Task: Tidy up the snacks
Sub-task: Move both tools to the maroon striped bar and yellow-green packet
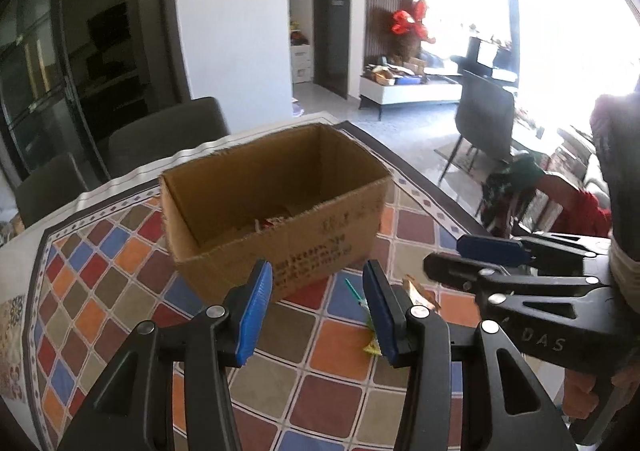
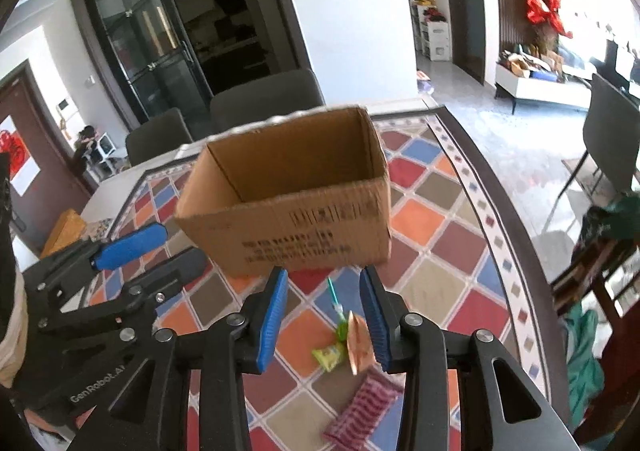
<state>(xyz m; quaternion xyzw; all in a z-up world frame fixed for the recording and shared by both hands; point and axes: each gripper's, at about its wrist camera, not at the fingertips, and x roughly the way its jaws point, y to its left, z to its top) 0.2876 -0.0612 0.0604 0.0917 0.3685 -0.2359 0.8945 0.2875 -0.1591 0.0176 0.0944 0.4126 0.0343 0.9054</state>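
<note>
An open cardboard box (image 1: pixel 276 203) (image 2: pixel 288 211) stands on the checked tablecloth (image 1: pixel 120 251), with a few wrappers (image 1: pixel 272 221) on its floor. My left gripper (image 1: pixel 318 307) hovers just in front of the box, open, with nothing between its blue pads. My right gripper (image 2: pixel 324 315) is beside it on the right, also open and holding nothing. On the cloth below lie a green lollipop (image 2: pixel 336 307), a green packet (image 2: pixel 330 355), an orange-brown packet (image 2: pixel 358 343) and a pink striped packet (image 2: pixel 364 407). Each gripper shows in the other's view: the right gripper (image 1: pixel 460 261) and the left gripper (image 2: pixel 168 251).
Grey chairs (image 1: pixel 168 131) (image 2: pixel 264 99) stand behind the table's far side. The table's dark curved edge (image 2: pixel 500 211) runs down the right, with floor and a further chair (image 2: pixel 612 131) beyond. A tan flat object (image 2: pixel 64 231) lies at the table's far left.
</note>
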